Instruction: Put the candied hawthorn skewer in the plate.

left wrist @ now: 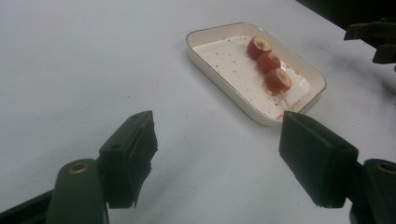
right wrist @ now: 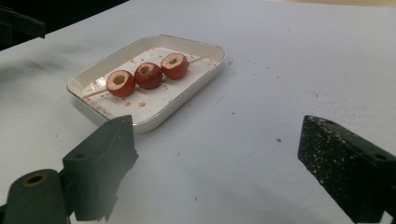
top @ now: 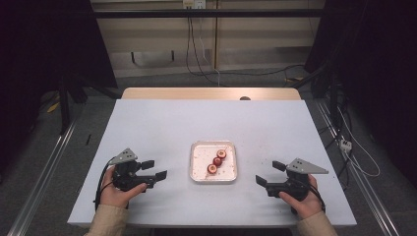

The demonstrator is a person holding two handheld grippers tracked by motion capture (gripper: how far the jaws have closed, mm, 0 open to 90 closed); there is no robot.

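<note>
A white rectangular tray (top: 213, 162) sits at the middle of the pale table (top: 162, 123), with its long sides running from the near edge to the far edge in the high view. On it lies a skewer (top: 217, 162) of three red fruit pieces, strung in a line from about seven o'clock to one o'clock, and the thin stick pokes out past the farthest piece. Red crumbs speckle the tray floor and the table just around it.

The left gripper (top: 154, 170) rests low over the table at about nine o'clock of the tray, well apart from it, held in the person's left hand (top: 117, 189). Its jaws stand wide apart with nothing between them but bare table. In the left gripper view the tray (left wrist: 224, 74) lies ahead toward one o'clock, and the skewer (left wrist: 268, 63) runs along its far side.

The right gripper (top: 269, 173) sits at about four o'clock of the tray, also clear of it, in the right hand (top: 304, 199). Its jaws too are spread apart and hold nothing. In the right gripper view the tray (right wrist: 187, 95) lies toward eleven o'clock, and the three cored pieces of the skewer (right wrist: 147, 74) show their hollow centres. One jaw pad is flecked with pale crumbs
</note>
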